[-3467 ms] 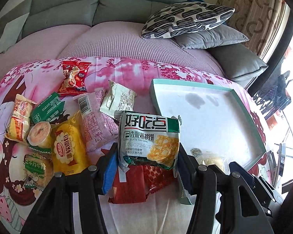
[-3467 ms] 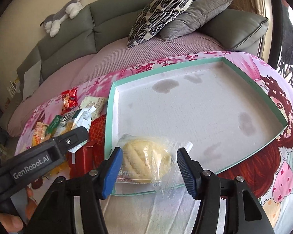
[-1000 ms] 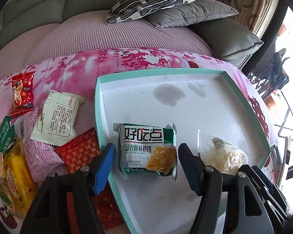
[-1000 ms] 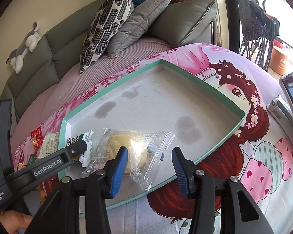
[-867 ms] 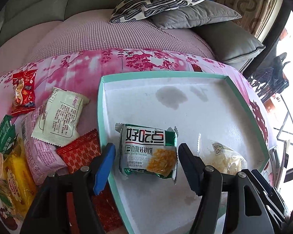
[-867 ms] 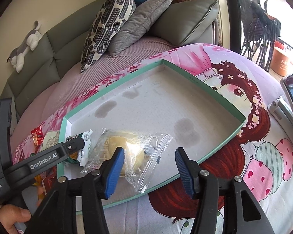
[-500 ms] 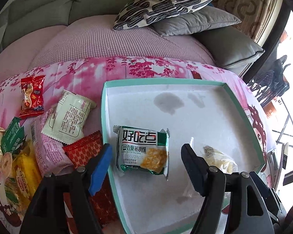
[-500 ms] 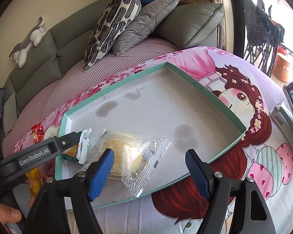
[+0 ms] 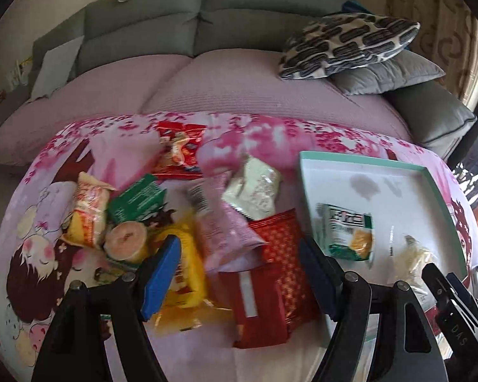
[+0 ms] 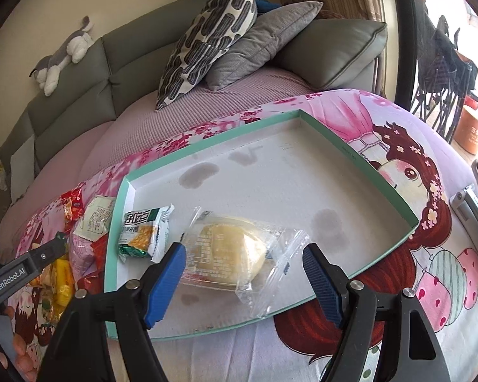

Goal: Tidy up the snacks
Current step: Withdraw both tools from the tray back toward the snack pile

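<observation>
The left gripper has its blue-padded fingers spread wide with nothing pressed between them; they hang above the loose snack heap to the left of the teal-rimmed tray. Under the gap lie a red patterned packet, its long axis running away from the camera, and a pink packet leaning the same way. The left pad overlaps a yellow packet. Further left of the tray sit a round jelly cup, a green packet, an orange-and-cream packet, a pale wrapper and a red bag, all on the pink printed cloth.

The right gripper also stands wide apart, gripping nothing. Between its fingers, but untouched by the pads, lies the clear-wrapped pastry inside the tray, near its front rim; the wrapper's long axis runs across the tray from left to right, with a crimped end pointing toward the right finger. Just left of it in the tray rests the green-and-white biscuit packet, its printed top end pointing to the tray's far side. The rest of the tray floor is bare, with a few dark stains. Beyond the tray stand a patterned pillow and a grey cushion on the sofa.
</observation>
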Motion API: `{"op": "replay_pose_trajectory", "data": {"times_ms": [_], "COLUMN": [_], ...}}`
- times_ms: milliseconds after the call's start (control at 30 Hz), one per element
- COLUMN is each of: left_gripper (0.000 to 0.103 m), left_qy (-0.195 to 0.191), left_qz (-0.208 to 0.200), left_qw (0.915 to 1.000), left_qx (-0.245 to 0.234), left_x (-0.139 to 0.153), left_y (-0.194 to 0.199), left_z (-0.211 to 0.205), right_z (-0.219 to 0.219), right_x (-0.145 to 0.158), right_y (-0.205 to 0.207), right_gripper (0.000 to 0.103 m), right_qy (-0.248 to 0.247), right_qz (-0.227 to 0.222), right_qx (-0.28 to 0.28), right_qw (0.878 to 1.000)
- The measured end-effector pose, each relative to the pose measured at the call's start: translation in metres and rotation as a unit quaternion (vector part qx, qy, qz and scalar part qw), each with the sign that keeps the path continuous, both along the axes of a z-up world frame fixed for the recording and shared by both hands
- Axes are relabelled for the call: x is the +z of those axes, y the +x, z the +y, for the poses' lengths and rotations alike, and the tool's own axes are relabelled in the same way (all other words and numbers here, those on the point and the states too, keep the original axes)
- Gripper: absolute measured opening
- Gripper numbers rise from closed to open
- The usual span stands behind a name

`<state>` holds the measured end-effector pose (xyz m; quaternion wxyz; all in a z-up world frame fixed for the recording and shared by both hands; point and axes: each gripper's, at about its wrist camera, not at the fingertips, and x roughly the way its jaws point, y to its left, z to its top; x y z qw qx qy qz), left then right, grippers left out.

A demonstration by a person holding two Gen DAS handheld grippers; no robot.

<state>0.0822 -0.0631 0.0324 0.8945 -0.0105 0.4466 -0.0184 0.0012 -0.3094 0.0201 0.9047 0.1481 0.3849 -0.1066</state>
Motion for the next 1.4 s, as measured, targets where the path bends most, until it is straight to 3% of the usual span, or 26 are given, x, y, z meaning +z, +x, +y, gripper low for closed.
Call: {"op": "replay_pose_trajectory", "data": {"times_ms": [133,333,433,500,533,567,800,1000,1100,1400], "left_gripper": [0.077,0.077,0.077,0.085,0.098,0.101,0.101,0.101,0.101,0.101], "left_qy": [0.009,-0.001,0.002,0.005,0.007,0.007,-0.006,0.03,0.026,0.044], "left_qz": [-0.004,-0.004,-0.002,-0.004,-0.005,-0.009,-0.03,-0.055,-0.064,-0.05], "left_qw": [0.9992,0.9981,0.9977,0.9975,0.9974,0.9973,0.9965,0.9925,0.9906,0.9855], "left_qx": [0.04,0.061,0.068,0.07,0.072,0.072,0.077,0.105,0.118,0.156], "left_x": [0.0,-0.002,-0.005,-0.007,-0.008,-0.008,-0.002,0.006,0.009,0.01], "left_y": [-0.007,-0.014,-0.013,-0.012,-0.013,-0.013,-0.016,-0.021,-0.025,-0.029], "left_z": [0.027,0.043,0.044,0.045,0.045,0.045,0.051,0.057,0.064,0.103], "right_z": [0.021,0.043,0.045,0.046,0.045,0.045,0.045,0.068,0.082,0.129], "right_x": [0.004,0.005,0.003,0.002,0.002,0.002,-0.001,0.0,0.0,-0.001], "right_y": [0.004,0.007,0.008,0.008,0.008,0.008,0.009,0.012,0.013,0.015], "right_gripper": [0.079,0.08,0.091,0.103,0.103,0.103,0.103,0.103,0.103,0.103], "right_qy": [-0.029,-0.059,-0.067,-0.071,-0.073,-0.072,-0.057,-0.067,-0.069,-0.067], "right_qz": [-0.003,-0.003,-0.002,-0.001,-0.002,-0.002,0.002,0.002,0.0,-0.008], "right_qx": [0.025,0.05,0.049,0.046,0.044,0.042,0.047,0.078,0.097,0.158], "right_qw": [0.999,0.997,0.997,0.996,0.996,0.996,0.997,0.995,0.993,0.985]}}
